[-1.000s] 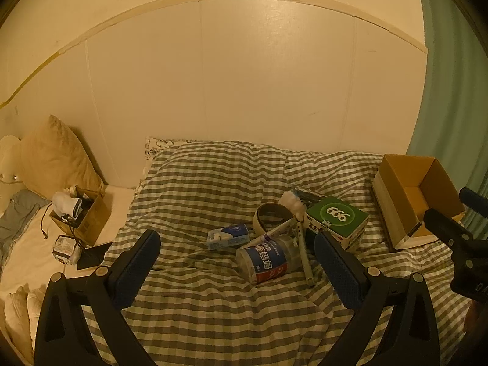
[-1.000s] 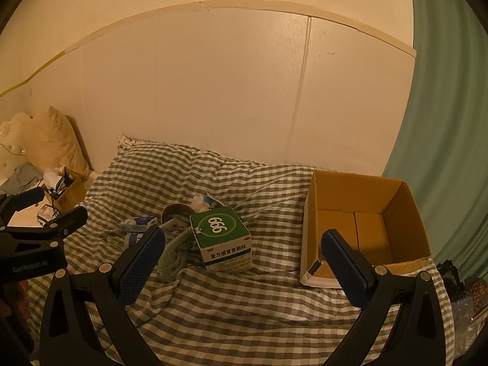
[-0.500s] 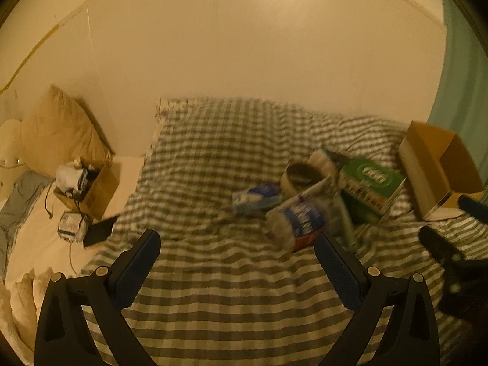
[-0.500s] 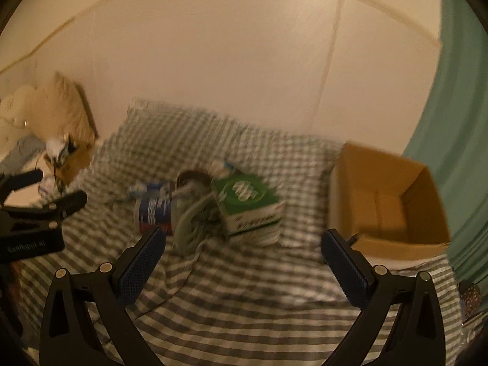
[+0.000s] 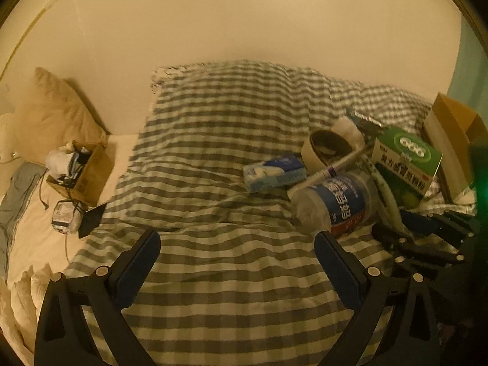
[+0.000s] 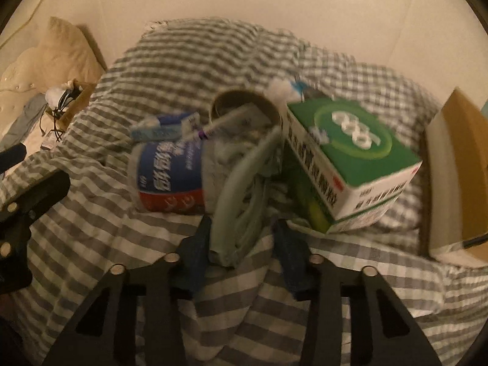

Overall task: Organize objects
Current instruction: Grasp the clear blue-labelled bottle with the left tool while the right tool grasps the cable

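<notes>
Fingers of the right gripper (image 6: 241, 245) straddle the pale green hanger (image 6: 241, 195), half-closed to lift it, while the left gripper (image 5: 236, 262) hangs wide, empty.

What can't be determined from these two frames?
- Inside of the cardboard box: both views cut it at the right edge.
- Whether the right gripper touches the pale looped item: motion blur.
- Small print on the green box: blurred.
- Contents of the small carton by the pillow: too small and dim.
</notes>
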`<state>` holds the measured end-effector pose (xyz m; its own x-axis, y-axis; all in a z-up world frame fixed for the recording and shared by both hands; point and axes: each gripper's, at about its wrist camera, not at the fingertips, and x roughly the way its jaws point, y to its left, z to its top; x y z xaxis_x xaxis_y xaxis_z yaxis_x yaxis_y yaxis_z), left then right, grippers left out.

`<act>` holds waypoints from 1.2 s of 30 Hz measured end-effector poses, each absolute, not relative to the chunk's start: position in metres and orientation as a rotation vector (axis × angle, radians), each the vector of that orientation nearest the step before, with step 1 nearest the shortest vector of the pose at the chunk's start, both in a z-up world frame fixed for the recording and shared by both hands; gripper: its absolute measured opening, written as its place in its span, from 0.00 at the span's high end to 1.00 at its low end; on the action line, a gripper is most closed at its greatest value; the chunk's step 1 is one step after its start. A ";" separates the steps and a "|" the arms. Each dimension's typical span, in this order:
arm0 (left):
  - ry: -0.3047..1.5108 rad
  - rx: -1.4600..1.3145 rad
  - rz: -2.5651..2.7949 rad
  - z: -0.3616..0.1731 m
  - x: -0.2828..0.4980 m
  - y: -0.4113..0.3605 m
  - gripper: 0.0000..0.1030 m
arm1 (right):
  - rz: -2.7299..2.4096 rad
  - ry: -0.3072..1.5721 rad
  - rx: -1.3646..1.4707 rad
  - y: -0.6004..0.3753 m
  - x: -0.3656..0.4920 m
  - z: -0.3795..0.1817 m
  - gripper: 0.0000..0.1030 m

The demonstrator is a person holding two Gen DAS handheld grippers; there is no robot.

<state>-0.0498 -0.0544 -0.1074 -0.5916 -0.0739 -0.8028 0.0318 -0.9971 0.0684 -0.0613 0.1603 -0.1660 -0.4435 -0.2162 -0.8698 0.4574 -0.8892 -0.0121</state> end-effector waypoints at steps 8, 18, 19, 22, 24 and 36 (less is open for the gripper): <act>-0.094 1.480 -2.769 -0.120 -0.062 -0.021 0.00 | -2.398 0.196 1.217 0.191 -0.049 -0.128 0.90; 0.068 1.485 -2.817 -0.123 -0.093 0.031 0.00 | -2.546 0.139 1.043 0.234 -0.047 -0.064 0.91; 0.059 1.489 -2.808 -0.126 -0.095 0.034 0.00 | -2.551 0.134 1.043 0.238 -0.047 -0.063 0.91; 0.008 1.508 -2.762 -0.138 -0.105 0.043 0.00 | -2.538 0.104 1.052 0.244 -0.051 -0.065 0.91; -0.012 1.510 -2.747 -0.144 -0.110 0.045 0.00 | -2.535 0.116 1.055 0.243 -0.052 -0.069 0.91; 0.210 1.581 -2.731 -0.167 -0.118 0.020 0.05 | -2.518 0.153 1.099 0.238 -0.063 -0.091 0.91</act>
